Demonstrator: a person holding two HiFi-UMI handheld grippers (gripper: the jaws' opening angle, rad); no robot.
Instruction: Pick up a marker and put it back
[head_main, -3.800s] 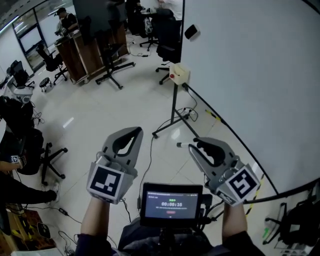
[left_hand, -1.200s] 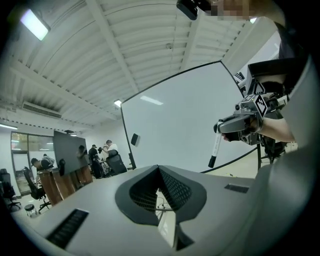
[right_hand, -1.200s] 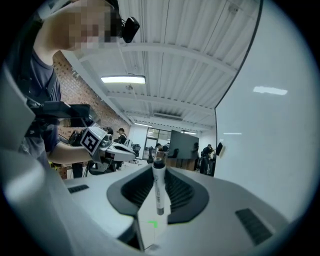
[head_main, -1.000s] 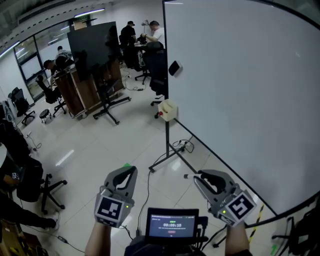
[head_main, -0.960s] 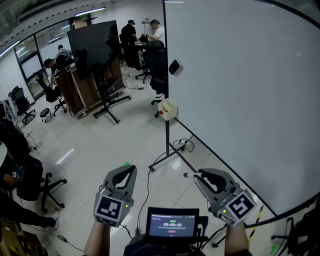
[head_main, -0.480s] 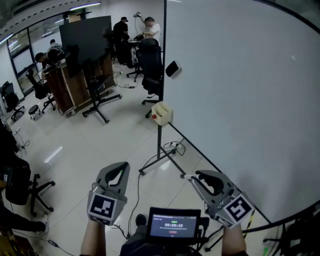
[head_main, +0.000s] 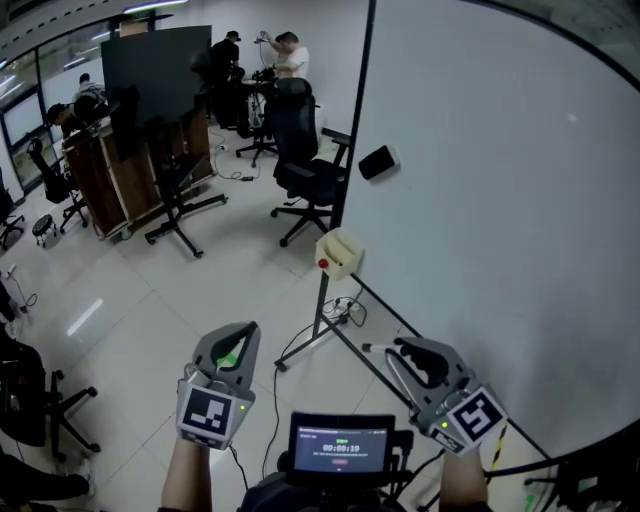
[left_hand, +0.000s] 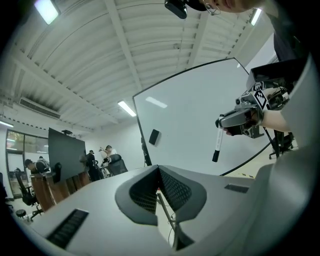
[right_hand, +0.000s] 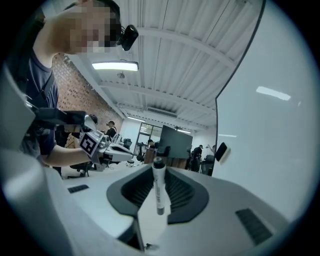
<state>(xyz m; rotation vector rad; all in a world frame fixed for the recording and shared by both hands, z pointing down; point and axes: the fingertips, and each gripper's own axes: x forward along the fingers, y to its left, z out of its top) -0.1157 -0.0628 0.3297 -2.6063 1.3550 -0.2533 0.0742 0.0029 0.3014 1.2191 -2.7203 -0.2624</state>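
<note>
A white marker with a dark cap (right_hand: 158, 187) stands upright between the jaws of my right gripper (right_hand: 157, 166), which is shut on it. In the head view its pale end (head_main: 371, 348) sticks out left of the right gripper (head_main: 398, 346), close to the whiteboard (head_main: 500, 200). The left gripper view shows the same marker (left_hand: 217, 145) hanging from the right gripper (left_hand: 239, 120). My left gripper (head_main: 249, 329) is held level at the lower left, with its jaw tips together (left_hand: 158, 168) and nothing between them.
A cream box with a red dot (head_main: 340, 252) hangs on the whiteboard's stand (head_main: 320, 320), ahead of both grippers. A black eraser (head_main: 378, 162) sticks to the board. Office chairs (head_main: 305, 170), a dark panel on a wheeled stand (head_main: 155, 80) and people stand further back. A small screen (head_main: 342, 445) sits below.
The view has advanced along the whiteboard: the cream box and the board's edge now lie nearer to the grippers and further right. The marker stays in the right gripper.
</note>
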